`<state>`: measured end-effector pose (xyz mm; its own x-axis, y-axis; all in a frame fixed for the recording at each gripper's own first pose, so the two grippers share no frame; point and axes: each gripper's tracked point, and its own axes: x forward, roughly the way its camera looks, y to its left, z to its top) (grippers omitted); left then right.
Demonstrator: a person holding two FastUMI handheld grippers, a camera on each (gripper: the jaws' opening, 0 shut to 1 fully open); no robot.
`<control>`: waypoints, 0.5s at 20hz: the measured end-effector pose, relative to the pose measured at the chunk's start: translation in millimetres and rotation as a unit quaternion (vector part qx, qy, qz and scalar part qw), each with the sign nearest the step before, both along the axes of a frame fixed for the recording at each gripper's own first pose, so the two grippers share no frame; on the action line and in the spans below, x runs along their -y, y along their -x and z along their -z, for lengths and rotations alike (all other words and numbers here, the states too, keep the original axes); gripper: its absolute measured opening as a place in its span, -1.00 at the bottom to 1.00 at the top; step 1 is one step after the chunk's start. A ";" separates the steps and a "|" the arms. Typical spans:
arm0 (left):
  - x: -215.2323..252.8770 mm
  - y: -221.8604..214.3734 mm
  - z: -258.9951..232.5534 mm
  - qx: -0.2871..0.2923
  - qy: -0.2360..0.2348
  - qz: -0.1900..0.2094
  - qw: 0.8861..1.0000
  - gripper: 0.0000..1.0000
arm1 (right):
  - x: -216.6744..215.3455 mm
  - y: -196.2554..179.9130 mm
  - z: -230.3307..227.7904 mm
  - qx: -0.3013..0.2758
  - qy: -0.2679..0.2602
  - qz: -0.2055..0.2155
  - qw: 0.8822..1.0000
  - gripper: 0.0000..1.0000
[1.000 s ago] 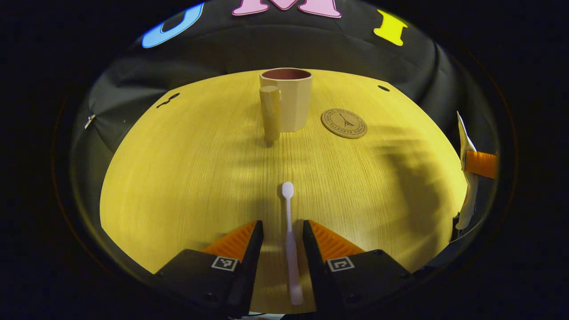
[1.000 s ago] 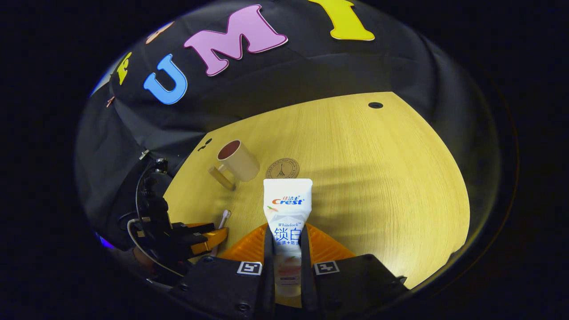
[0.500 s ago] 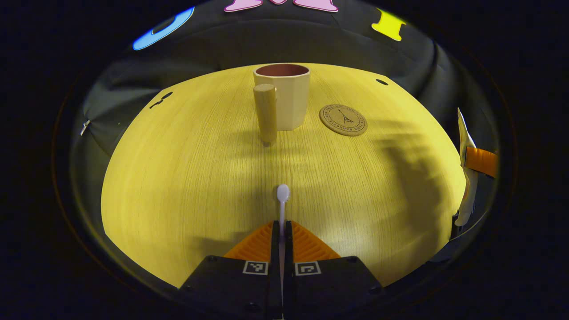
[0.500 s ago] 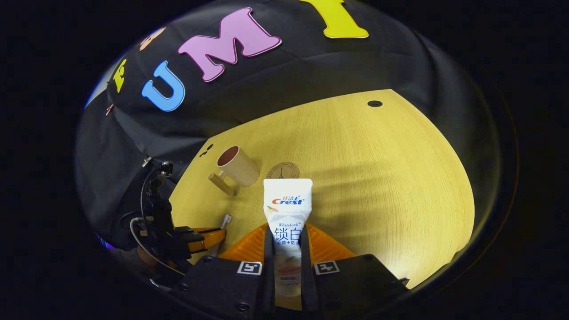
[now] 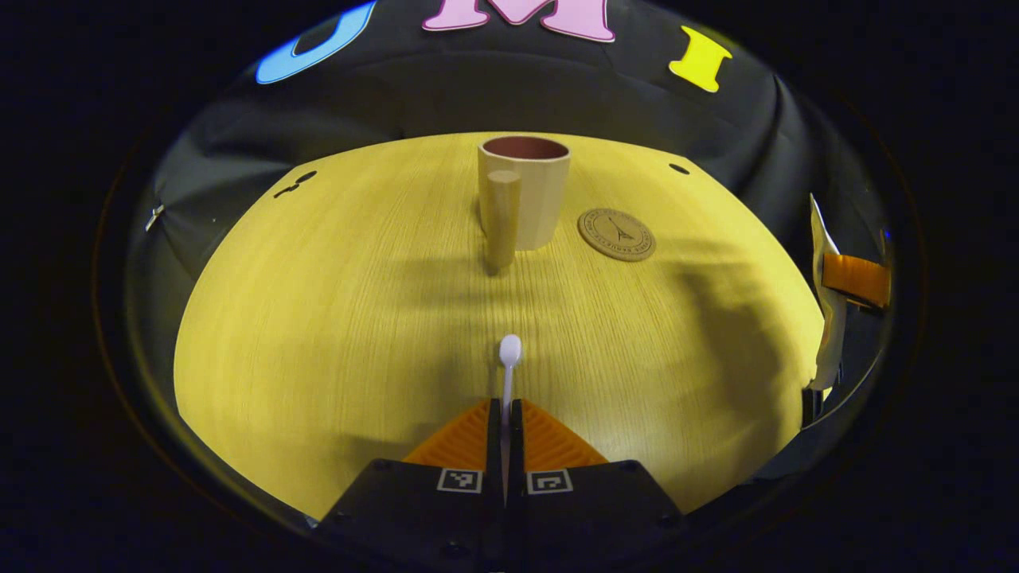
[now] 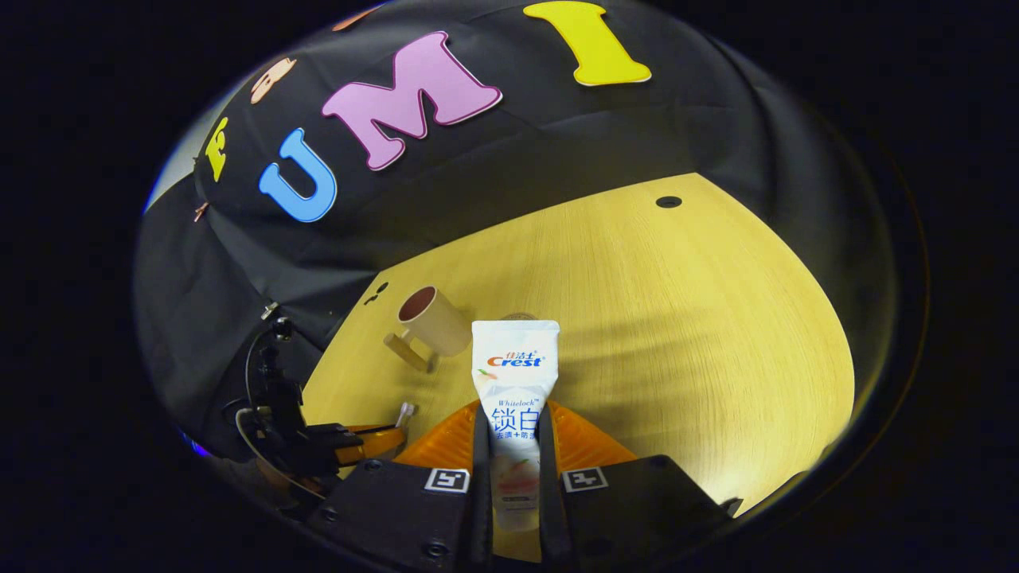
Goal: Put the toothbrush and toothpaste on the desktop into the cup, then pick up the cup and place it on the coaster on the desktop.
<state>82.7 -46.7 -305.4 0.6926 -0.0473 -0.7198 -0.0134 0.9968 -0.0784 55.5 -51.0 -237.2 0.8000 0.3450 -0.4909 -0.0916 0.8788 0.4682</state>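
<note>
At 6 o'clock in the left gripper view, your left claw (image 5: 505, 414) has closed since a second ago: the fingers stood wide either side of the toothbrush (image 5: 508, 358) then, now they're pinched narrow on its handle, head poking out toward 12. Bench (image 5: 318, 318) shadow under the head suggests it's lifted, can't confirm. Grasp step for the brush looks done.

Right claw (image 6: 513, 446) clamps the toothpaste (image 6: 515, 374) same as a second ago, tube upright between the fingers, crimped end up. In the right gripper view the cup (image 6: 434, 318) has slid lower toward 9 and the coaster (image 6: 519, 316) is now mostly hidden behind the tube top.

So both items are in hand, neither is in the cup yet. My read: next is carry and drop, one at a time.

Cup (image 5: 525, 199) sits at 12 in the left gripper view, upright, mouth open, handle facing you. Coaster (image 5: 617, 235) lies just beside it at 1 o'clock, apart from it, bare.

Writing: the tube carries brand print, not reading it off. Coaster has ring lettering around a tower emblem, too small to make out. Square tracking markers on both claw bodies.
</note>
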 end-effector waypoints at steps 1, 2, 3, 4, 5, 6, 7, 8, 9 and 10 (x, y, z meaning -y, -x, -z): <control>-1.2 -0.2 -6.0 0.009 0.007 -0.002 1.000 -0.87 | -1.4 1.6 -3.5 0.004 -0.001 0.001 1.000 -0.46; -2.2 -0.8 -15.3 0.021 0.014 -0.003 1.000 -0.87 | -4.4 1.0 -8.3 0.010 -0.002 0.001 1.000 -0.46; -2.5 -0.4 -23.7 0.032 0.021 -0.004 0.999 -0.88 | -9.9 -0.5 -14.5 0.017 -0.002 0.000 1.000 -0.46; -3.2 -0.7 -33.2 0.044 0.027 -0.005 0.999 -0.88 | -14.7 -3.8 -20.7 0.025 -0.001 -0.001 1.000 -0.45; -2.2 -3.4 -42.1 0.058 0.034 -0.004 0.998 -0.88 | -18.5 -6.6 -28.5 0.034 0.001 -0.001 0.999 -0.46; -1.5 -4.2 -51.8 0.071 0.041 -0.003 0.997 -0.87 | -22.3 -10.2 -35.4 0.044 0.001 -0.001 0.999 -0.46; -2.8 -2.7 -61.9 0.083 0.045 -0.002 0.995 -0.87 | -26.8 -13.3 -43.2 0.054 0.001 -0.001 0.999 -0.46; -4.2 -2.2 -71.6 0.098 0.049 0.000 0.994 -0.88 | -30.9 -16.9 -50.7 0.063 0.001 0.000 0.998 -0.46; -5.7 -1.2 -81.0 0.111 0.052 0.003 0.992 -0.88 | -36.4 -19.8 -58.6 0.074 0.003 0.000 0.997 -0.46; -7.0 0.7 -90.3 0.123 0.054 0.005 0.991 -0.88 | -40.5 -23.7 -65.5 0.082 0.003 0.000 0.997 -0.46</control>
